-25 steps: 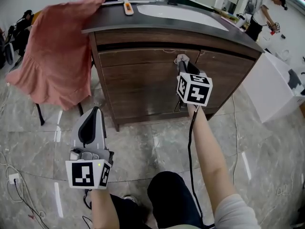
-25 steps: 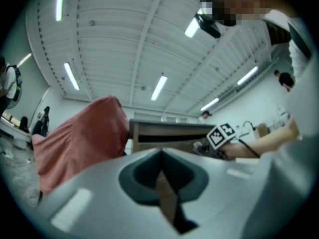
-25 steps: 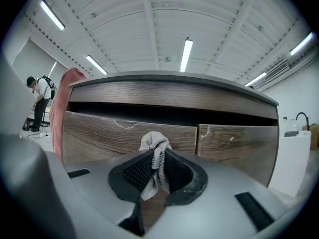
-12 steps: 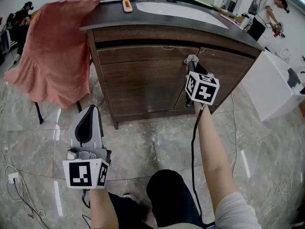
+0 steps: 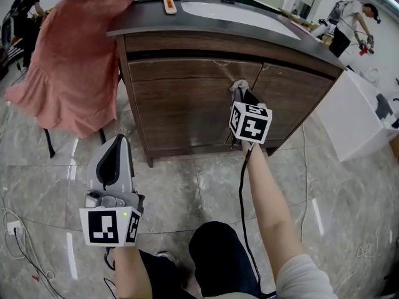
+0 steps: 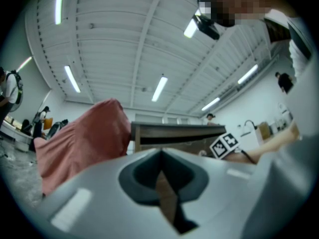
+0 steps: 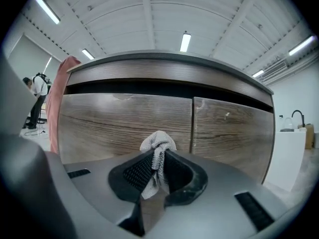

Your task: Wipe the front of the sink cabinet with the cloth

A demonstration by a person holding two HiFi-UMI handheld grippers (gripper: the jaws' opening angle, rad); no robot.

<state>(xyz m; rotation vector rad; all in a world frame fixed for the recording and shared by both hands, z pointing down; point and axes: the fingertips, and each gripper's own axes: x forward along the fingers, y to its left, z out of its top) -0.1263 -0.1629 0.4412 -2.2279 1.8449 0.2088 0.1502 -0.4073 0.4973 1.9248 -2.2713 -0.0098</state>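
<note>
Marble-tiled floor: one wooden sink cabinet (image 5: 181,104), two doors. Right gripper (image 5: 240,93) pinches one grey cloth (image 7: 157,144); left gripper (image 5: 118,143) is pressed together, empty.

We saw a bright, evenly lit room under long ceiling strip lights (image 7: 185,42), which left pale streaks of glare on the glossy floor (image 5: 181,185) and a dark band of shadow beneath the countertop (image 5: 187,25). Both gripper views were round fisheye pictures with black corners and bowed lines. The left gripper (image 6: 160,153) looked soft and blurred up close, while the cloth (image 7: 157,144) was sharp.
</note>
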